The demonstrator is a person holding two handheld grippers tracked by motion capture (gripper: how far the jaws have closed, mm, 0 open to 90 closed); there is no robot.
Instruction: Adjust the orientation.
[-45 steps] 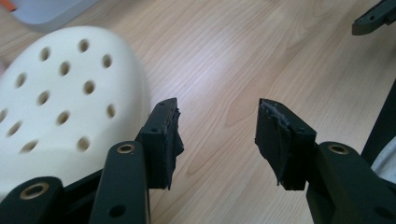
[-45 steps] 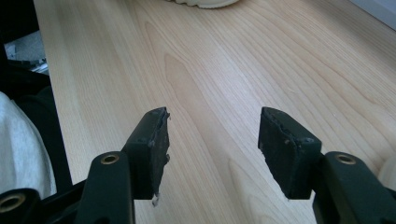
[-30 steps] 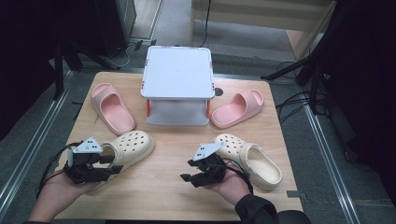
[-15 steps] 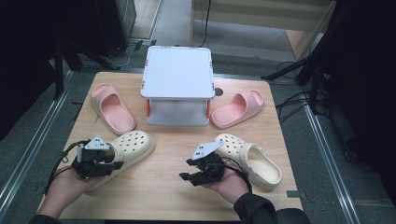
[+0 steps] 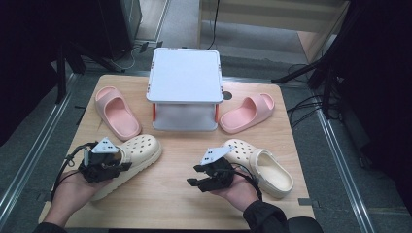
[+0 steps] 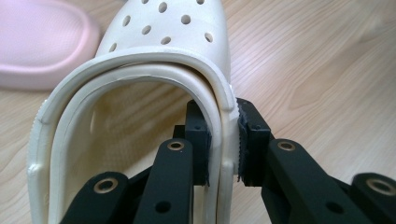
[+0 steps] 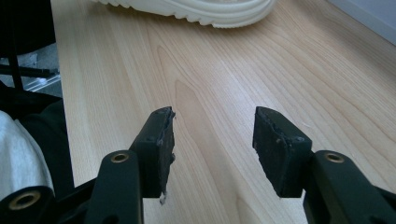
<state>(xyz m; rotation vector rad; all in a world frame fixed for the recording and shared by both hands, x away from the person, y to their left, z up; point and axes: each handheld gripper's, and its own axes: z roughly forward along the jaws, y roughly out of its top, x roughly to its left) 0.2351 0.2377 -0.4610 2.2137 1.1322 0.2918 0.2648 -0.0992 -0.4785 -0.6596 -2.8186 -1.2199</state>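
A cream perforated clog (image 5: pixel 139 149) lies at the table's front left. My left gripper (image 5: pixel 120 168) is at its heel end. In the left gripper view the jaws stand either side of the clog's (image 6: pixel 168 28) side wall, and the left gripper (image 6: pixel 224 145) is shut on that rim. The second cream clog (image 5: pixel 266 171) lies at the front right. Just left of it, my right gripper (image 5: pixel 195 176) points toward the table's middle. It stands open over bare wood, with nothing between the jaws of the right gripper (image 7: pixel 212 140); the left clog's sole (image 7: pixel 201 10) shows ahead.
A white box-like stand (image 5: pixel 184 77) sits at the back centre. One pink slide (image 5: pixel 116 112) lies to its left and another pink slide (image 5: pixel 246 113) to its right. Bare wooden table (image 5: pixel 175 204) runs between the two hands. The table's edge is near on the left.
My left gripper has slid a little right along the clog's heel and its jaws now pinch the rim. The right gripper has hardly moved.
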